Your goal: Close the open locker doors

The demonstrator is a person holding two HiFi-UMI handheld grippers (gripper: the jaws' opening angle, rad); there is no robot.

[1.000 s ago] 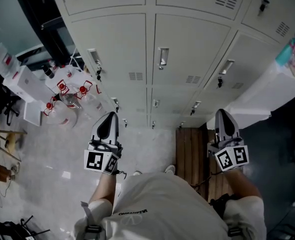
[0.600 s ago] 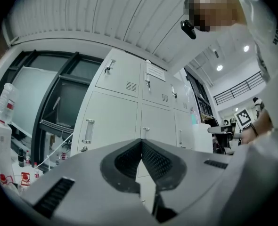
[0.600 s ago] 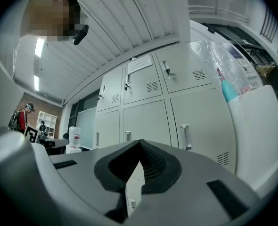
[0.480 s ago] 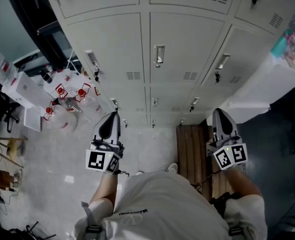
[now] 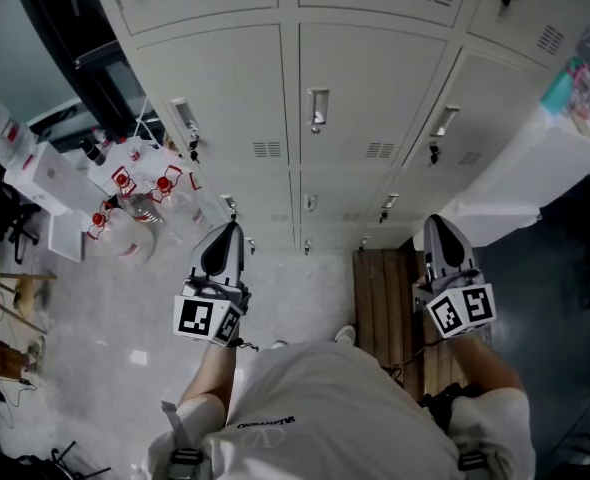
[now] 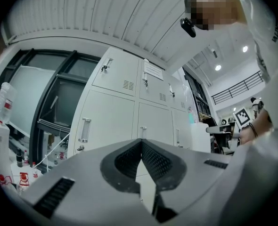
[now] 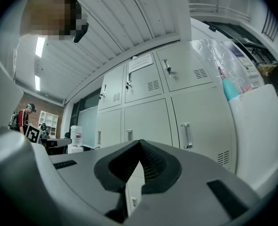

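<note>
The grey plastic right claw (image 7: pixel 140 147) filled the lower frame, its black ribbed jaws pressed together with nothing between them. Beyond it, from ten to two o'clock, stood a bank of pale grey metal lockers (image 7: pixel 148 117). Every visible door sat flush, with upright silver handles (image 7: pixel 185 135) and slotted vents. A white paper notice (image 7: pixel 141 62) hung on an upper door at twelve o'clock. Near three o'clock a teal-coloured object (image 7: pixel 228 89) showed just above a white panel (image 7: pixel 261 131).
</note>
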